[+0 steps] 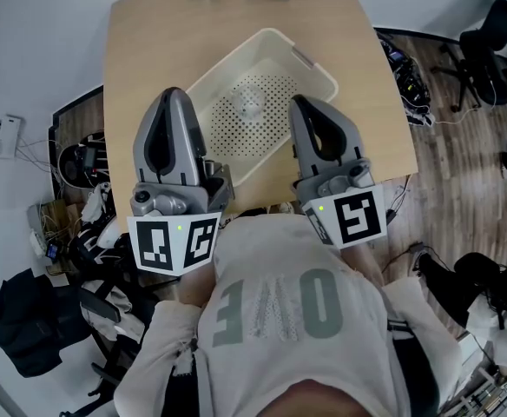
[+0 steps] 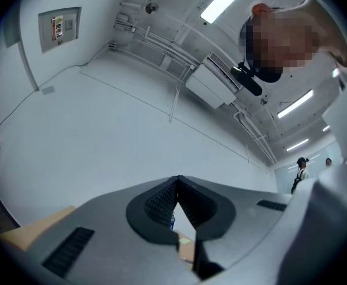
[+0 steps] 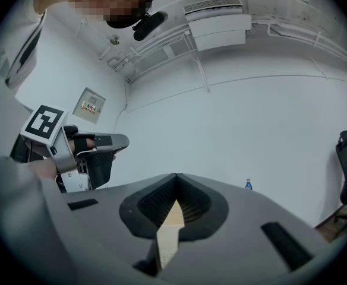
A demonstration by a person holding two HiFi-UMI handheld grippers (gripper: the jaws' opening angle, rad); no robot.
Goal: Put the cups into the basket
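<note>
The left gripper (image 2: 177,181) and right gripper (image 3: 176,177) are both clenched tip to tip on nothing, raised near the person's chest. Ahead, between them and a little nearer the right one, a clear cup (image 1: 249,102) already sits inside the basket (image 1: 316,69) on the table (image 1: 132,59). I can't tell its long axis. Nothing stands in the way.

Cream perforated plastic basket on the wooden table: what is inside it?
One clear cup sits on the cream perforated basket's floor. The grey left gripper and right gripper cover parts of its near side, so anything there cannot be seen.
</note>
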